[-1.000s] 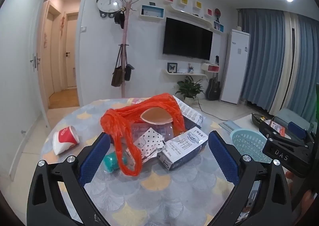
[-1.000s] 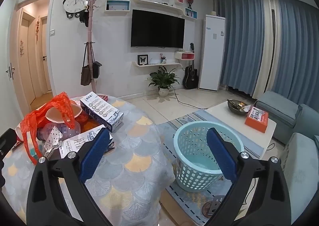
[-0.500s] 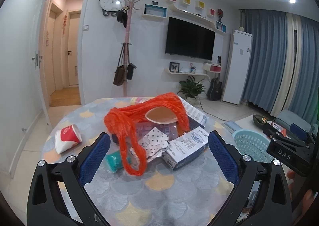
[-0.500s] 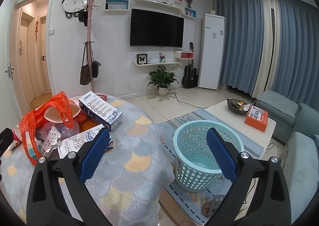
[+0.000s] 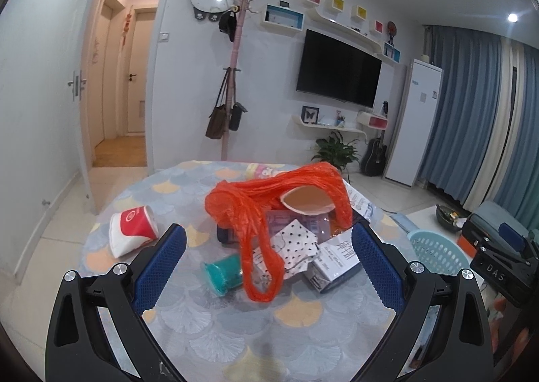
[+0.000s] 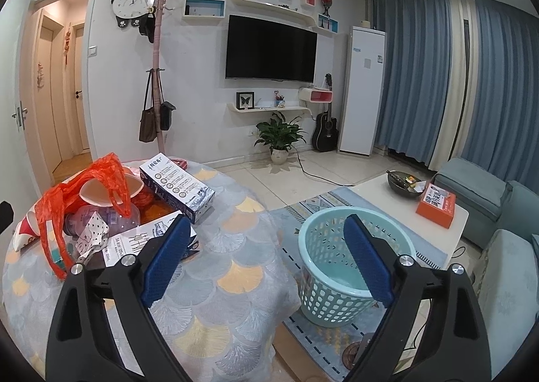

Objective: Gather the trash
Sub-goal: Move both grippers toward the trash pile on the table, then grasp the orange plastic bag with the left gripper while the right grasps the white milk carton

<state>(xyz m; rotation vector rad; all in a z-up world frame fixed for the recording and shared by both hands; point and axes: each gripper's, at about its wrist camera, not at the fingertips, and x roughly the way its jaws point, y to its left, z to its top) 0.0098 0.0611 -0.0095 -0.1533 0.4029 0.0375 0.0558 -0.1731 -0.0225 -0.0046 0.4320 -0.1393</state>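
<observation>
Hovering over the near edge of the round tabletop (image 5: 209,345), the left claw (image 5: 269,267) stands wide open with nothing between its blue pads; it touches none of the litter. The right claw (image 6: 266,257) is also spread wide and empty, though its jaws are closing a little; it hangs over the right side of the tabletop, with the pale blue laundry-style basket (image 6: 337,294) on the floor just beyond and to the right.

The trash lies in one heap at the middle of the tabletop, ahead of the left claw. One orange plastic bag (image 5: 266,200) drapes over the pile, its loop handle trailing toward the near side. One paper bowl (image 5: 306,202) sits tilted under the bag. One crumpled polka-dot wrapper (image 5: 296,240) lies in front of it, and one teal cup (image 5: 224,272) lies on its side to the left of that. Two printed cartons show: one near carton (image 5: 337,262) at the right of the heap and one far carton (image 6: 177,186) behind it. One red-and-white paper cup (image 5: 133,232) lies tipped over apart from the heap, at the left.
</observation>
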